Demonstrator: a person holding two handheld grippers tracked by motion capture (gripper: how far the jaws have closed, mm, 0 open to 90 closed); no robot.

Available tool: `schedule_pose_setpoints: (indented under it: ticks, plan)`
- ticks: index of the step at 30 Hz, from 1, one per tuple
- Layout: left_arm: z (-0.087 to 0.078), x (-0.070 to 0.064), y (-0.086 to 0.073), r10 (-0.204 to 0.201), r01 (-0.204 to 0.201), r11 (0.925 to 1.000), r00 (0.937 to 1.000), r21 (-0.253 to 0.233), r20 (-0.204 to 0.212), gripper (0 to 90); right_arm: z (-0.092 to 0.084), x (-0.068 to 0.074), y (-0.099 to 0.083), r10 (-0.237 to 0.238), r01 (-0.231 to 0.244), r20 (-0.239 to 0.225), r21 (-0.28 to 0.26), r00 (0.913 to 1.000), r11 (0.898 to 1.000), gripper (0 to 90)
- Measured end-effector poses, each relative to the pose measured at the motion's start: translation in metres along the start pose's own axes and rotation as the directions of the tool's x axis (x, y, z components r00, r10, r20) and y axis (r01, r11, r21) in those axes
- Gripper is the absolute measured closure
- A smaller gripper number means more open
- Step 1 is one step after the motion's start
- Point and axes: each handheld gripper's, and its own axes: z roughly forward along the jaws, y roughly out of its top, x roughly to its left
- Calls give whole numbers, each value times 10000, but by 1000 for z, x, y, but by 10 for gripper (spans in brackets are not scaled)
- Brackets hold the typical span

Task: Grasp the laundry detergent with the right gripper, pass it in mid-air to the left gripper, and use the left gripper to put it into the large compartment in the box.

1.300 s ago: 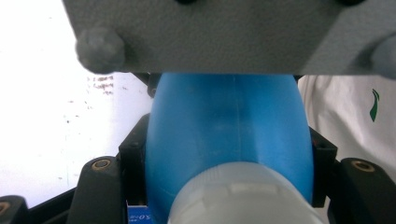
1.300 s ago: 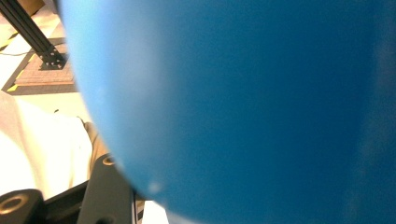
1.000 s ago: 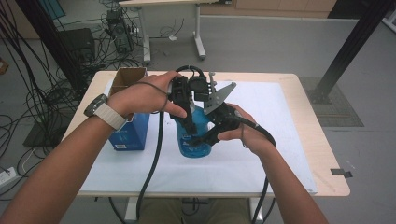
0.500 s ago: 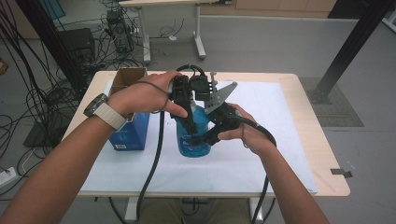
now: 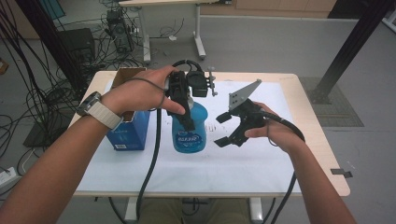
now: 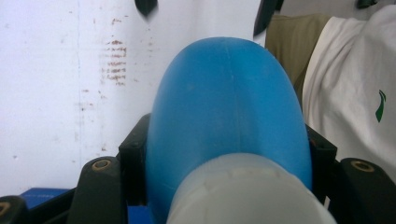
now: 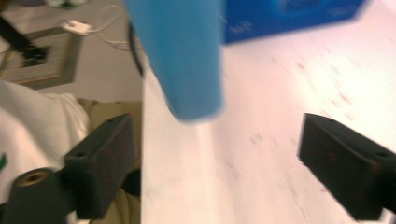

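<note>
**Bottle held by our left gripper, right gripper free**

Our left gripper [image 5: 184, 109] clamps the blue bottle [image 5: 189, 128] near its pale cap [image 6: 247, 191], both pads pressed to its sides. Our right gripper [image 5: 223, 129] has just been opening: its 2 jaws stand spread, nothing between them, the bottle just beside them. A blue box [image 5: 128, 130] sits beyond the bottle.

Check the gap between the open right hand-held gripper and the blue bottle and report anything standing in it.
Nothing visible stands there. The right hand-held gripper, jaws just opened, sits beside the blue bottle with bare white table cover between them. The left hand-held gripper clamps the bottle from above.
</note>
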Motion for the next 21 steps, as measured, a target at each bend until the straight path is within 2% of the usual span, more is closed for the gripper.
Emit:
schedule_pose_setpoints:
  ticks: [3, 6, 10, 15, 18, 21]
  plan:
    - [-5, 1, 0, -355, 355, 9994, 9993, 35, -128, 378, -12, -3, -6, 202, -223, 461, 463, 9987, 9987, 71]
    - [-10, 1, 0, -486, 486, 9988, 9982, 11, -349, 379, -25, -6, -12, 359, -435, 750, 1014, 9965, 9939, 67]
    - [-15, 1, -1, -752, 756, 9971, 9958, 57, -514, 378, -38, -11, -18, 289, -534, 1265, 1945, 9915, 9794, 34]
    - [-19, 4, -4, -1189, 1199, 9927, 9907, 113, -656, 378, -51, -15, -24, 517, -832, 1421, 2258, 9885, 9706, 39]
    - [-23, 5, -4, -1603, 1626, 9863, 9844, 270, -727, 378, -55, -17, -25, 598, -959, 1528, 2413, 9864, 9657, 38]
    - [-27, 7, -4, -2105, 2136, 9765, 9737, 281, -874, 378, -58, -20, -28, 646, -1071, 1626, 2684, 9846, 9573, 38]
